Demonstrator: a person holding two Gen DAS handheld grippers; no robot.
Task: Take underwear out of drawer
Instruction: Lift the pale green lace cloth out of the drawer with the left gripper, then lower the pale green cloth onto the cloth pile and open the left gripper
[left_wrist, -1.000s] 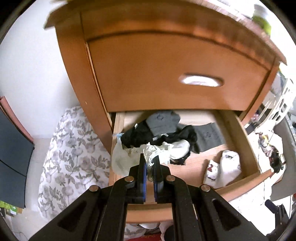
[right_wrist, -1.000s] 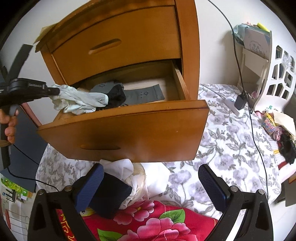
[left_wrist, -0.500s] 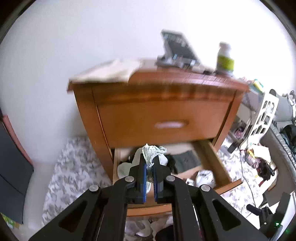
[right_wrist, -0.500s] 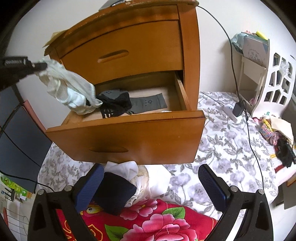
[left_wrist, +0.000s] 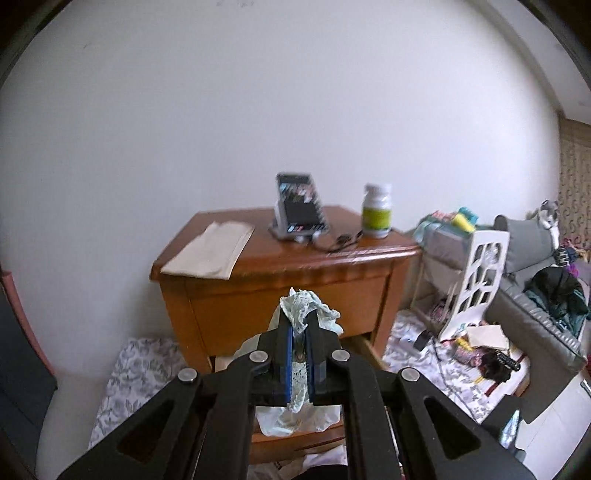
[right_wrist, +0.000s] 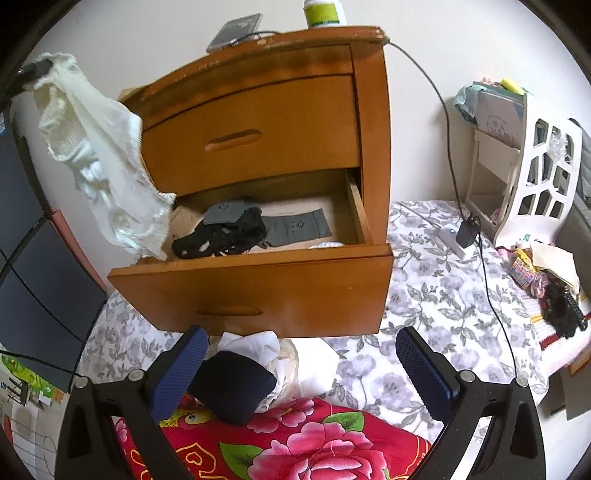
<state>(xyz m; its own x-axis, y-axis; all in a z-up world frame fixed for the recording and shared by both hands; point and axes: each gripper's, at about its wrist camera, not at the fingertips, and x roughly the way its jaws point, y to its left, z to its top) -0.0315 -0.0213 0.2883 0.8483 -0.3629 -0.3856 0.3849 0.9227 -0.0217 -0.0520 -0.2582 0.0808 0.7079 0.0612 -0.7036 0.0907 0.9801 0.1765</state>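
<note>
You are holding the pale underwear (right_wrist: 107, 162) in your left gripper (left_wrist: 299, 332), its jaws clamped together on a bunched lace edge. The garment is hanging from that pinch with its long axis running downward, its lower hem dangling just above the front-left corner of the open drawer (right_wrist: 255, 291), so it is hanging clear of the drawer's contents, though the hem is sitting close to the rim. Your right gripper (right_wrist: 306, 373) is waiting below the drawer front, jaws wide apart and gripping nothing, farther from the garment. Black and grey pieces are lying inside the drawer.
</note>
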